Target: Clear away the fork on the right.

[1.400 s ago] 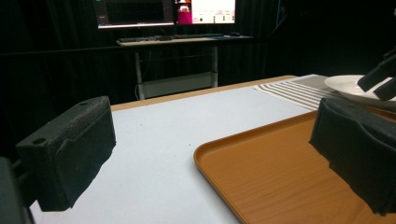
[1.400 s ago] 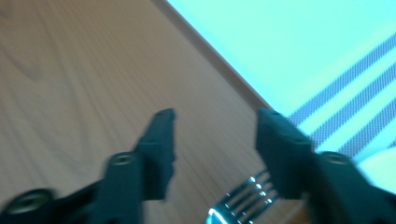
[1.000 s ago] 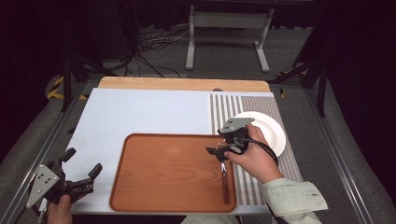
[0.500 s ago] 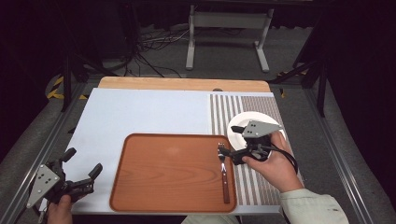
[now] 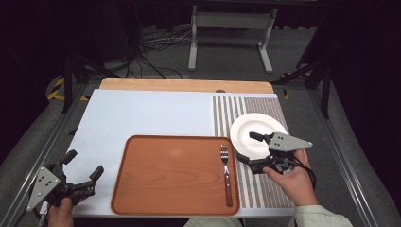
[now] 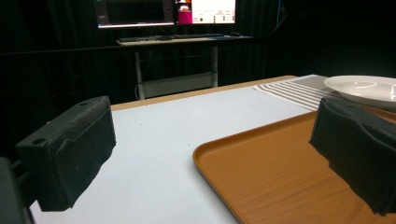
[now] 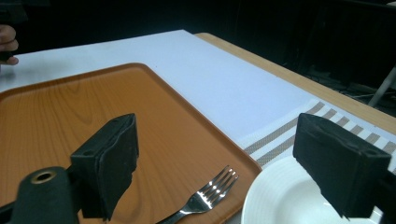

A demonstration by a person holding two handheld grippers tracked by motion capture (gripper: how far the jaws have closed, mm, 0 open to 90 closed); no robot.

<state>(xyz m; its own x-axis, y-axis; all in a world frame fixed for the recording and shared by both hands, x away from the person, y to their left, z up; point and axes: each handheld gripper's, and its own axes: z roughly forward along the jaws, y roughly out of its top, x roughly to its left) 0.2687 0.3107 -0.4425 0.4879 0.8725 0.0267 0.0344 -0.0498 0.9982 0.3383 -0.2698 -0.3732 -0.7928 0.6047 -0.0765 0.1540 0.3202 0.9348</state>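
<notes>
High view: right gripper (image 5: 247,148) held level, jaws gaping over the white plate (image 5: 250,127), fork (image 5: 226,172) flat on the tray (image 5: 161,175); left gripper (image 5: 82,171) wide, resting at the desk (image 5: 142,113) corner; left gripper view: jaws spread, empty; right gripper view: jaws just opened, empty, fork (image 7: 203,198) below.

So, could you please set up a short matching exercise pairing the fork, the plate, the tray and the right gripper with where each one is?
Things:
1. fork
2. plate
3. tray
4. right gripper

Places:
A. on the striped mat
B. on the pale blue mat
C. over the plate's near rim, jaws open
D. along the tray's right edge

Pairs: 1-D, 2-A, 3-B, 4-C
</notes>
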